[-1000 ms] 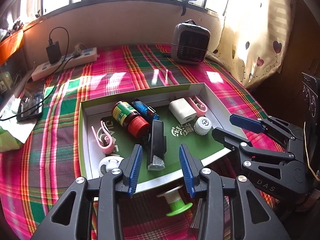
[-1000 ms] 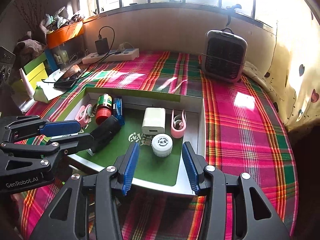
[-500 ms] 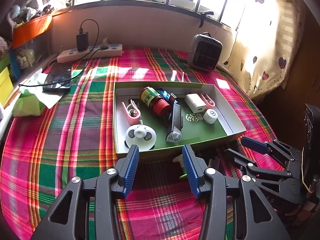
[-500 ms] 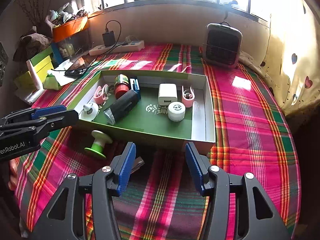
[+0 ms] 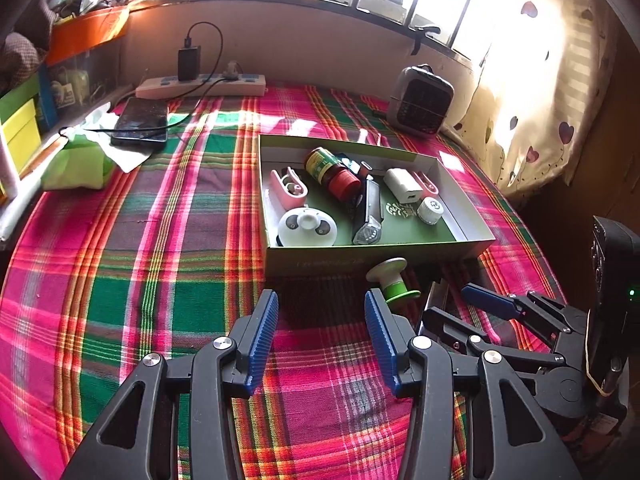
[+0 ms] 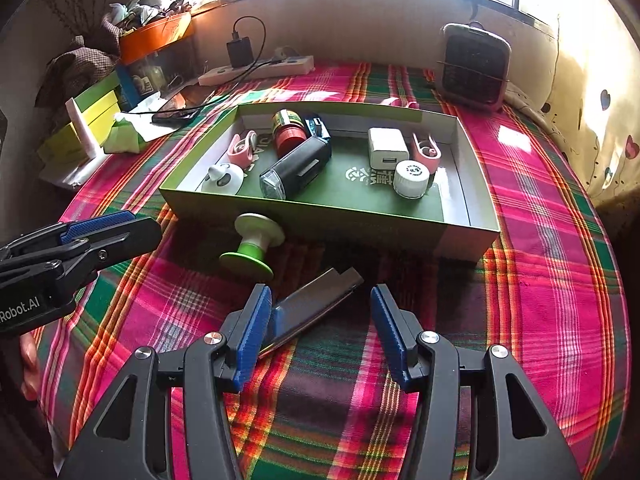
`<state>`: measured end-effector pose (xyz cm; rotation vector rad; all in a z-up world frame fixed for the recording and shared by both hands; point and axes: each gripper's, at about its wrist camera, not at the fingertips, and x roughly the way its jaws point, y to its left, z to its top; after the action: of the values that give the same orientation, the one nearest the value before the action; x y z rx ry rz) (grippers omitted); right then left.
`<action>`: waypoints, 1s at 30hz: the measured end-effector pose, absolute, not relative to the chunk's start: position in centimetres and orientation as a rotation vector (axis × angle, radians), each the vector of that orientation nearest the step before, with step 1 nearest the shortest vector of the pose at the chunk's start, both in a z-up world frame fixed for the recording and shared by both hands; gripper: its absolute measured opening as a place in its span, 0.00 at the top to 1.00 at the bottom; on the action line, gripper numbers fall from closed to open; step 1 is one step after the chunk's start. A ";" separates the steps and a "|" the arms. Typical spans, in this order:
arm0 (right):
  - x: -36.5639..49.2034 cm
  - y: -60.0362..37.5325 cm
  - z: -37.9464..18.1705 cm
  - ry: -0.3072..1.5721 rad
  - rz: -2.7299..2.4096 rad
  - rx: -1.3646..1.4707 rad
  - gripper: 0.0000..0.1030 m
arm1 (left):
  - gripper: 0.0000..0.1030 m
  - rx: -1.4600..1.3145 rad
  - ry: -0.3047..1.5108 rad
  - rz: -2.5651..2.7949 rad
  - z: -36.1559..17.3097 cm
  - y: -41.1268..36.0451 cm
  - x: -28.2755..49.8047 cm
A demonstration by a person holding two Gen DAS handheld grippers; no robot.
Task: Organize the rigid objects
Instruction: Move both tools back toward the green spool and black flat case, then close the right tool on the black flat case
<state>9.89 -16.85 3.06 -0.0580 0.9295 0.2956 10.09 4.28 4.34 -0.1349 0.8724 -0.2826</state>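
Observation:
An open green box [image 5: 376, 258] [image 6: 320, 226] on the plaid cloth holds a red-capped bottle [image 5: 332, 172], a black flashlight [image 6: 298, 170], a white charger [image 6: 386, 148], a white cap [image 6: 412, 178], pink clips and a white panda-faced disc [image 5: 307, 226]. In front of the box lie a green-and-white spool [image 5: 392, 280] [image 6: 252, 248] and a flat metal bar [image 6: 316, 304]. My left gripper [image 5: 320, 300] [image 6: 140, 226] hangs open over bare cloth, left of the spool. My right gripper [image 6: 320, 294] [image 5: 450, 304] is open above the bar, which lies loose between its fingers.
A small heater [image 5: 420, 106] stands behind the box. A power strip [image 5: 200, 86], a charging phone [image 5: 140, 122] and a green tissue pack [image 5: 76, 164] sit at the back left, with stacked boxes [image 6: 92, 112] beyond. A curtain [image 5: 560, 80] hangs on the right.
Both grippers have drawn back from over the box to the cloth in front of it, and their jaws have widened. The spool and the metal bar have come into view.

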 end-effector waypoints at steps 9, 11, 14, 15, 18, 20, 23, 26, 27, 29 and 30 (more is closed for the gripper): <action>9.5 -15.1 2.1 0.951 0.250 -0.109 0.49 | 0.57 -0.153 0.883 -0.293 3.9 5.1 9.7; 9.6 -15.2 1.9 0.960 0.224 -0.123 0.48 | 0.57 -0.154 0.887 -0.301 3.8 5.1 9.7; 9.4 -16.1 1.9 0.961 0.198 -0.106 0.45 | 0.57 -0.151 0.890 -0.318 3.7 5.0 9.7; 9.4 -16.5 1.9 0.963 0.190 -0.096 0.44 | 0.57 -0.150 0.893 -0.322 3.7 4.9 9.8; 9.2 -17.4 1.9 0.961 0.174 -0.079 0.44 | 0.57 -0.146 0.901 -0.340 3.6 4.4 9.9; 9.1 -17.9 1.9 0.954 0.165 -0.075 0.44 | 0.57 -0.144 0.905 -0.353 3.5 4.1 10.0; 9.2 -18.6 1.9 0.955 0.141 -0.061 0.44 | 0.57 -0.145 0.918 -0.369 3.3 3.6 10.2; 9.4 -19.1 1.9 0.952 0.132 -0.055 0.44 | 0.56 -0.142 0.930 -0.381 3.1 2.9 10.5; 9.4 -19.2 1.9 0.951 0.130 -0.052 0.44 | 0.56 -0.143 0.934 -0.383 3.0 2.7 10.7; 9.6 -19.3 1.8 0.946 0.136 -0.059 0.44 | 0.56 -0.150 0.941 -0.390 2.9 2.3 11.0; 9.6 -19.3 1.8 0.943 0.140 -0.058 0.44 | 0.56 -0.149 0.943 -0.391 2.9 2.1 11.1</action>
<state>9.61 -19.31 1.81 -0.0576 0.9434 0.1403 11.10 2.15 2.93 -0.1490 0.9432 -0.3906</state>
